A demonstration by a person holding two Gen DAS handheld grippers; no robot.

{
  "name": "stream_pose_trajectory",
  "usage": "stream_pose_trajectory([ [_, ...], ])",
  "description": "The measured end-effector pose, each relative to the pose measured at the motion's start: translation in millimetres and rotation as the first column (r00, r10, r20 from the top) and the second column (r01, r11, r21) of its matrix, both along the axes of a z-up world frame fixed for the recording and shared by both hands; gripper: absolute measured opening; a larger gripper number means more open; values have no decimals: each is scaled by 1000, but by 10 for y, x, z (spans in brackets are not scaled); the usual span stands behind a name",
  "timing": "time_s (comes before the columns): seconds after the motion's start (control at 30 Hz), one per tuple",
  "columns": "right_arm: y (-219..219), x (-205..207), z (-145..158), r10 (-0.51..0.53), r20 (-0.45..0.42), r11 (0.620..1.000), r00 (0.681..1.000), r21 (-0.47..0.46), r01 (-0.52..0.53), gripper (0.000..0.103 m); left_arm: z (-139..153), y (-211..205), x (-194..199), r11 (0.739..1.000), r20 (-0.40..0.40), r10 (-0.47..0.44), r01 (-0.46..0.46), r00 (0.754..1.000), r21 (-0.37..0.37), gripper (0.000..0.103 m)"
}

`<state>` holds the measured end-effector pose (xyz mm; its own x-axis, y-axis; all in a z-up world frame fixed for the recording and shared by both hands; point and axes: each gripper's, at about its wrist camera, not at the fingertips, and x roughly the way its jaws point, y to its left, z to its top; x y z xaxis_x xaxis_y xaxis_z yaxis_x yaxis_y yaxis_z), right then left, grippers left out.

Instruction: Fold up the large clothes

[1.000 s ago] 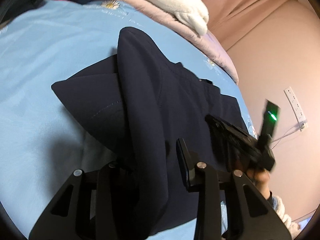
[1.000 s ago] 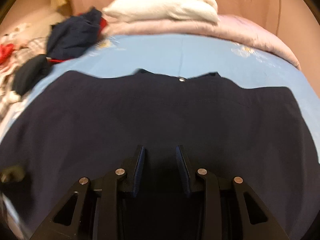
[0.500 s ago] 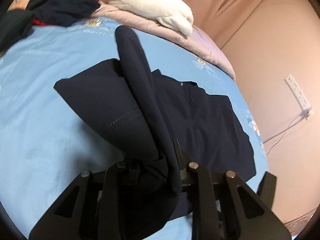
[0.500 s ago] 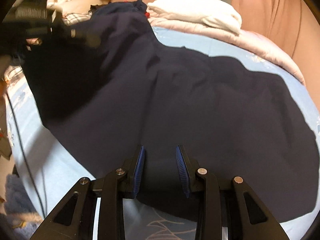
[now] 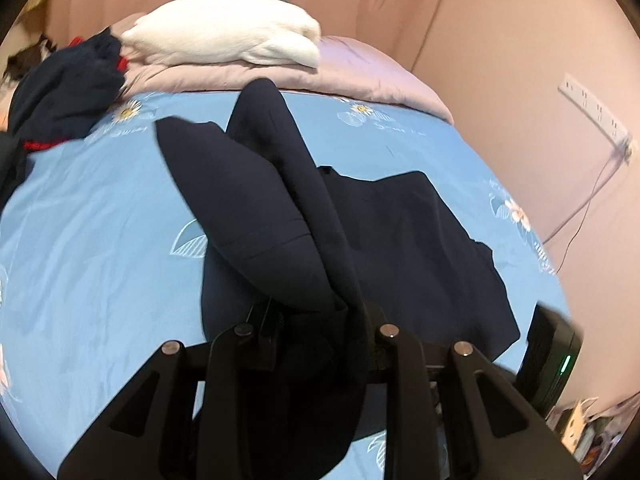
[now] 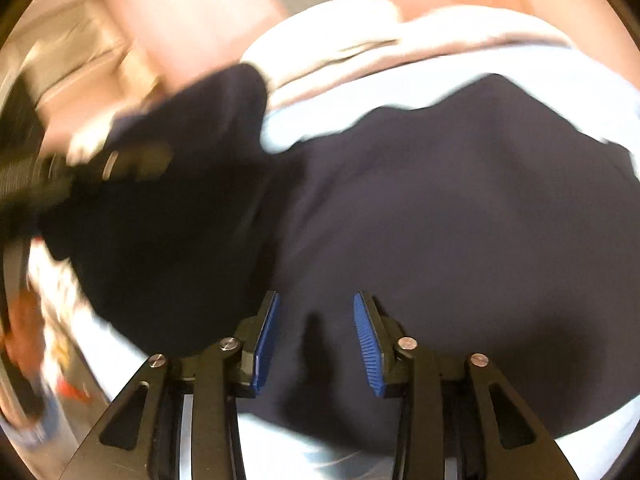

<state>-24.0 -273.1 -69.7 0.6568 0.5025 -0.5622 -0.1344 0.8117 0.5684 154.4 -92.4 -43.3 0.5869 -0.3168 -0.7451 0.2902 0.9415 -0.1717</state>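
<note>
Matt cloth, matt plastic

The navy garment (image 5: pixel 400 232) is smooth matt cloth; the bedsheet (image 5: pixel 100 240) is soft printed cotton; the right gripper (image 6: pixel 316 340) carries ribbed blue rubbery pads (image 6: pixel 366 340).

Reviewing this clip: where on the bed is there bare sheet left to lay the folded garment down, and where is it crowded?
Bare blue sheet lies left of the navy garment, below the dark clothes heap. A narrower strip runs between the garment and the pink quilt. It is crowded at the head: white pillow, quilt and heap. The left claw grips lifted fabric.
</note>
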Motion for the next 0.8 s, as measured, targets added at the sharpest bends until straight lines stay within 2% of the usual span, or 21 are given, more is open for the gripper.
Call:
stream_pose_trajectory([
  [0.03,-140,76,-29,5,-11,993,1000,114,-4,45,-39,-78,30,1000,-6,-11,11,1000,13,25],
  [0.07,-236,134,-54,12,-11,978,1000,207,-9,54,-76,-114,43,1000,-9,-16,16,1000,24,26],
  [0.1,-330,196,-74,20,-6,954,1000,298,-17,64,-132,-190,66,999,-17,-23,24,1000,48,27],
  [0.17,-458,340,-101,48,14,898,999,438,-49,76,-209,-269,78,996,-28,-47,49,998,68,33],
  [0.23,-525,489,-123,77,13,850,997,522,-73,85,-297,-314,90,996,-57,-75,77,996,48,60],
  [0.27,-527,581,-128,94,1,835,996,545,-80,88,-355,-322,104,996,-84,-86,89,993,27,65],
  [0.3,-512,633,-127,110,-3,829,994,552,-90,90,-394,-326,114,996,-95,-88,91,992,24,70],
  [0.37,-428,781,-132,178,1,817,984,557,-148,93,-483,-358,132,995,-119,-81,87,990,44,70],
  [0.4,-407,796,-142,182,-16,824,983,548,-143,93,-510,-361,139,995,-130,-80,87,988,45,71],
  [0.5,-285,871,-150,233,-37,826,972,536,-178,94,-546,-356,137,994,-153,-110,110,982,-8,83],
  [0.6,-185,778,-65,316,47,762,948,582,-283,97,-558,-366,127,994,-150,-107,107,983,-8,85],
  [0.63,-157,746,-33,316,57,768,947,571,-291,98,-562,-359,123,994,-152,-110,110,982,-12,86],
  [0.7,-130,750,-18,286,16,824,958,506,-255,99,-561,-363,110,993,-154,-120,118,981,-20,87],
  [0.73,-107,789,-52,285,-9,838,959,489,-244,99,-563,-357,100,993,-153,-121,118,981,-23,88],
  [0.8,-110,832,-124,305,-44,837,951,489,-246,99,-555,-331,89,992,-152,-124,120,981,-38,88],
])
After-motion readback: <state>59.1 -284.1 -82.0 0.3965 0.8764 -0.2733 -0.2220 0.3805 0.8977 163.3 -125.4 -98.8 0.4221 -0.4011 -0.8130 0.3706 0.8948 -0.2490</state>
